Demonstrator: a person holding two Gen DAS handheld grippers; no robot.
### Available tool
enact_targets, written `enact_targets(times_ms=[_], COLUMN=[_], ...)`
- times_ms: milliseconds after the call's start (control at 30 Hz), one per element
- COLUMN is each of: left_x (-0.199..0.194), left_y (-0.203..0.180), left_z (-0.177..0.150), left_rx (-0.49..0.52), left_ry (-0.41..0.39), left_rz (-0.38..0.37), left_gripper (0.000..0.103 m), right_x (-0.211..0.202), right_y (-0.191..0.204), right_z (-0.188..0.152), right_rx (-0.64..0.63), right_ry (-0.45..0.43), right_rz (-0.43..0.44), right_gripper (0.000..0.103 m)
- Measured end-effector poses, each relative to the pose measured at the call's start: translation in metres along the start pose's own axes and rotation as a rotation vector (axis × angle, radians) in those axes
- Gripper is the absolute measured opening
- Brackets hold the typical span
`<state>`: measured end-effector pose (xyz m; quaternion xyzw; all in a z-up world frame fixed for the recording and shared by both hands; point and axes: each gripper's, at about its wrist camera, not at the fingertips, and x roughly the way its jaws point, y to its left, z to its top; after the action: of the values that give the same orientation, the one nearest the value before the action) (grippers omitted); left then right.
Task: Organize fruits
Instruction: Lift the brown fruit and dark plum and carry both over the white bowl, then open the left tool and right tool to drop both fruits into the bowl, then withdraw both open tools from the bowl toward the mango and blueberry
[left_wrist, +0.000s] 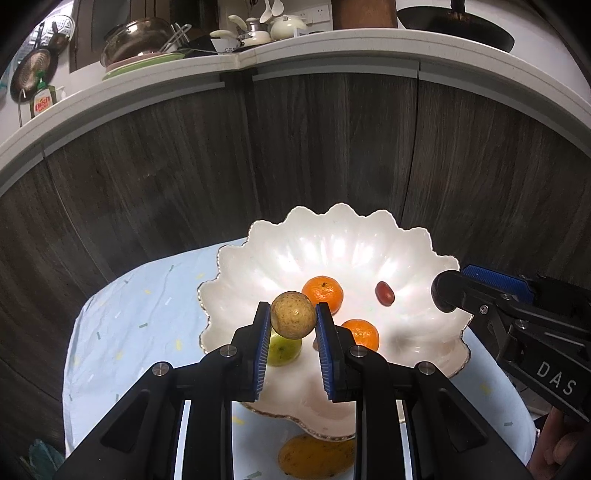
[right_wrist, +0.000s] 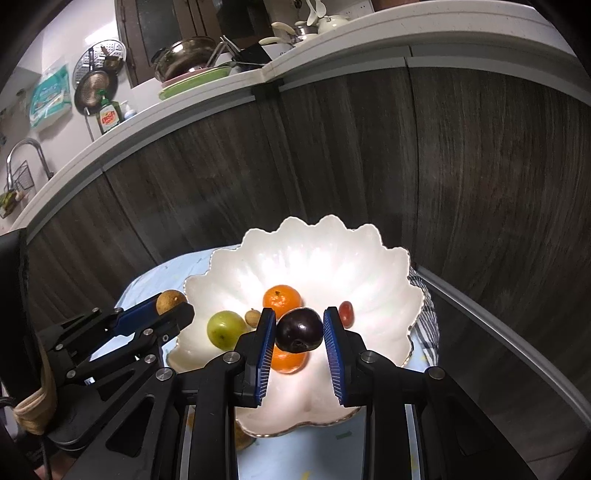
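A white scalloped bowl (left_wrist: 332, 236) stands on a pale blue cloth. My left gripper (left_wrist: 293, 319) is shut on a round tan-brown fruit (left_wrist: 293, 314) and holds it above the bowl's near left side. My right gripper (right_wrist: 300, 330) is shut on a dark purple plum (right_wrist: 299, 330) above the bowl's middle. In the bowl lie two oranges (left_wrist: 323, 292) (left_wrist: 362, 334), a green fruit (right_wrist: 224, 329), a small red fruit (left_wrist: 384, 293) and a small tan fruit (right_wrist: 253, 317). The right gripper also shows in the left wrist view (left_wrist: 448, 291) at the bowl's right rim.
A yellow-orange fruit (left_wrist: 316, 458) lies on the cloth (left_wrist: 140, 314) in front of the bowl. Dark wood cabinet doors (left_wrist: 332, 147) stand right behind the bowl under a white counter (left_wrist: 147, 88) with pots and dishes. A checked cloth (right_wrist: 428, 325) lies right of the bowl.
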<state>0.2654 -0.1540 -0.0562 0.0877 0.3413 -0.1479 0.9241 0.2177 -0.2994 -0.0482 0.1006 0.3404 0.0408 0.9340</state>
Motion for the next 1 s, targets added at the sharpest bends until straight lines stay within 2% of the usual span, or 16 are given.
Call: enact_targets(times_ms=[400,533,600,667,767,867,933,1000], left_x=[0.015,0.014,0.013,0.014,0.012,0.008,0.005,0.002], left_y=[-0.004,-0.004,-0.004,-0.003,-0.002,0.000,0.001,0.002], left_z=[-0.003,-0.005,-0.005,-0.005,-0.005,-0.005,-0.004,-0.004], left_rx=[-0.004,0.001,0.001,-0.003,-0.007,-0.011,-0.013,-0.016], left_ry=[0.026,0.020,0.017,0.021,0.019,0.009,0.006,-0.003], left_rz=[-0.024,-0.013,-0.006,0.003,0.010,0.023,0.034,0.042], left_gripper=[0.025,0.045,0.050,0.056,0.064,0.073,0.083,0.085], right_x=[0.014,0.018,0.016,0.013,0.010,0.007,0.004,0.002], right_y=[-0.008,-0.011,-0.012,-0.013,-0.013,-0.014,-0.014,-0.014], right_z=[-0.005,-0.007,-0.006,-0.007,-0.005,-0.005,-0.004,-0.003], right_rx=[0.007,0.015,0.016,0.017,0.017,0.025,0.028,0.030], right_ry=[0.032,0.042,0.033,0.016,0.002,-0.010,-0.017,-0.025], right_rz=[-0.024,-0.042,-0.059,-0.077,-0.084,-0.089,-0.095,-0.109], right_gripper=[0.028,0.032,0.054,0.068,0.074,0.085,0.088,0.091])
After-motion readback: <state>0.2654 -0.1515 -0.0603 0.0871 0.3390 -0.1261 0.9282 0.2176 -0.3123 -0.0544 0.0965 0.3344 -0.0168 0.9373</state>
